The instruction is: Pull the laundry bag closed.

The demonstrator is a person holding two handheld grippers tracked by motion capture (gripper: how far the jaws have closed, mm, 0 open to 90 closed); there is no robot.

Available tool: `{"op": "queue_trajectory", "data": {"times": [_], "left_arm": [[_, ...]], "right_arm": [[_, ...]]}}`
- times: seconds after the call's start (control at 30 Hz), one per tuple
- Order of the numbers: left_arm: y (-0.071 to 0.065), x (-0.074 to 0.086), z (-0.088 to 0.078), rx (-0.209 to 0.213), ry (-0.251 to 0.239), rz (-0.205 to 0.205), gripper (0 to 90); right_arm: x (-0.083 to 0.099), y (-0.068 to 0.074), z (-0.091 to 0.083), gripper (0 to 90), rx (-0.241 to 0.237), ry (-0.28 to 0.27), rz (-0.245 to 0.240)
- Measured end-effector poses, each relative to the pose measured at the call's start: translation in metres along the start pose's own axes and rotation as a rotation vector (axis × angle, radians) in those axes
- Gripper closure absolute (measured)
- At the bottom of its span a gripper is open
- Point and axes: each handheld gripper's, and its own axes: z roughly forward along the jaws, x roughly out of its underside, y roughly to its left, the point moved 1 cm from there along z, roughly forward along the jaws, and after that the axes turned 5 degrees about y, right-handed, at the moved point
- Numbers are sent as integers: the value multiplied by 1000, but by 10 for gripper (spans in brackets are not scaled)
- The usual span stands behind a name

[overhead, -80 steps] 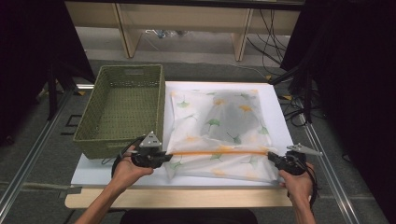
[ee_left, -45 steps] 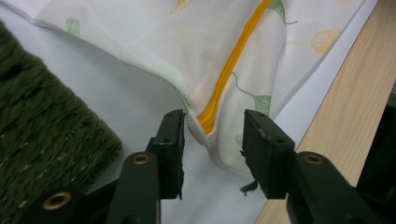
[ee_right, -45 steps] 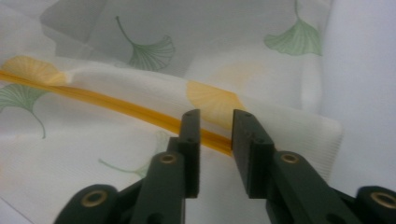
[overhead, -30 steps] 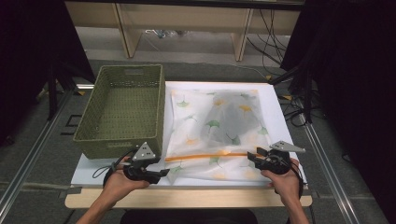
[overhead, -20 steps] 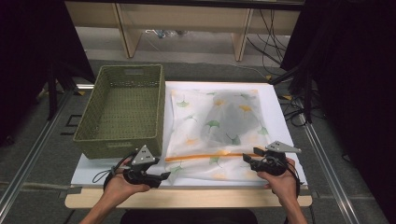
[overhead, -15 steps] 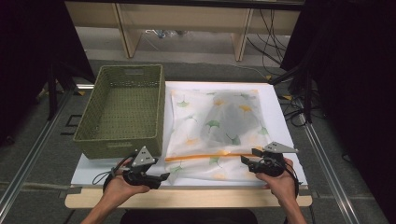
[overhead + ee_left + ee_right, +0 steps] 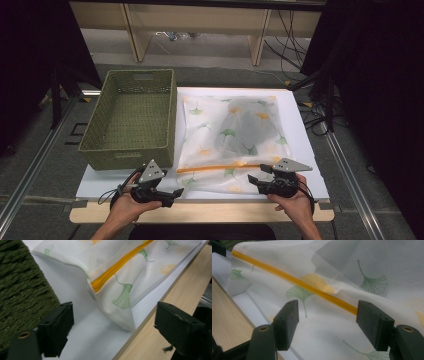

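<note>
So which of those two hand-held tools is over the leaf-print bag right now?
The right tool: its open jaws reach over the bag near the orange zip. The left tool sits off the bag's corner, over the white board.

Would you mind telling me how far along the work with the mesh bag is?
The ginkgo-print mesh laundry bag lies flat on the white board, its orange zipper looking closed. Both grippers, left and right, have just been opening, with nothing held. The green woven basket holds nothing, so moving the bag there probably remains.
</note>
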Motion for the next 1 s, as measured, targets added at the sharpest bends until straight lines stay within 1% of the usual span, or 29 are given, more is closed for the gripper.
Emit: {"op": "queue_trajectory", "data": {"times": [0.03, 0.07, 0.1, 0.13, 0.17, 0.2, 0.27, 0.3, 0.33, 0.37, 0.4, 0.43, 0.47, 0.5, 0.53, 0.57, 0.6, 0.63, 0.67, 0.7, 0.73, 0.77, 0.8, 0.83, 0.87, 0.9, 0.93, 0.97, 1.0], "left_arm": [[0, 1, -1, -6, 14, 9, 162], [-3, 1, 1, -6, -9, -3, 158], [-3, 1, 1, -6, -9, -3, 159], [-3, 1, 0, -10, 6, 12, 159], [-4, 1, -1, -22, 14, 29, 160], [-6, 2, -2, -18, 11, 18, 160], [-8, 5, -4, -14, 14, 26, 159], [-8, 5, -5, -13, 21, 42, 160], [-9, 7, -6, -15, 21, 28, 161], [-9, 8, -6, -13, 16, 27, 161], [-9, 8, -7, -16, 22, 26, 161], [-8, 8, -7, -15, 12, 32, 161], [-7, 9, -8, -21, 18, 37, 161], [-7, 9, -7, -31, 17, 20, 161], [-7, 9, -7, -27, 22, 23, 161], [-6, 8, -8, -27, 26, 38, 160], [-6, 8, -7, -28, 24, 39, 161], [-6, 8, -7, -36, 31, 47, 166], [-7, 8, -5, -20, 26, 39, 181], [-6, 8, -5, -32, 35, 57, 189], [-6, 8, -4, -27, 31, 49, 185], [-7, 8, -4, -26, 36, 45, 183], [-7, 8, -4, -26, 36, 45, 185], [-6, 7, -4, -26, 34, 51, 187], [-5, 7, -5, -27, 39, 60, 187], [-6, 7, -5, -40, 35, 44, 187], [-5, 6, -5, -38, 31, 46, 187], [-4, 6, -5, -33, 29, 58, 187], [-5, 6, -5, -29, 27, 42, 186]], "right_arm": [[1, 2, -1, 357, 0, 0, 11], [2, 3, -2, 355, 0, 0, 9], [2, 3, -2, 355, 0, 0, 9], [2, 3, -5, 354, -5, 8, 20], [3, 4, -7, 353, -9, 8, 14], [5, 5, -9, 353, -2, 6, 30], [7, 4, -13, 352, 6, 3, 5], [9, 5, -15, 350, 9, 9, 17], [10, 3, -19, 350, 51, -2, -10], [12, 3, -21, 350, 42, -2, -6], [14, 3, -22, 350, 36, -21, 0], [15, 4, -23, 349, 12, -8, 27], [17, 3, -26, 348, 24, 7, 21], [18, 2, -26, 346, 40, -13, 0], [19, 3, -31, 345, 49, 14, 4], [21, 5, -32, 344, 42, 16, 34], [22, 3, -33, 342, 56, -9, 14], [23, 1, -34, 343, 42, -10, -11], [24, 2, -36, 342, 47, -1, 7], [25, 3, -38, 341, 47, 14, 14], [27, 3, -40, 341, 80, -2, 1], [28, 4, -41, 341, 48, -3, 18], [29, 2, -41, 341, 62, -6, -4], [30, 3, -42, 341, 72, 0, 10], [30, 2, -42, 341, 66, -12, 11], [30, 2, -42, 341, 66, -12, 17], [30, 1, -43, 341, 85, -5, 5], [30, 1, -42, 341, 87, 1, 0], [31, 3, -41, 340, 87, 0, 16]]}}
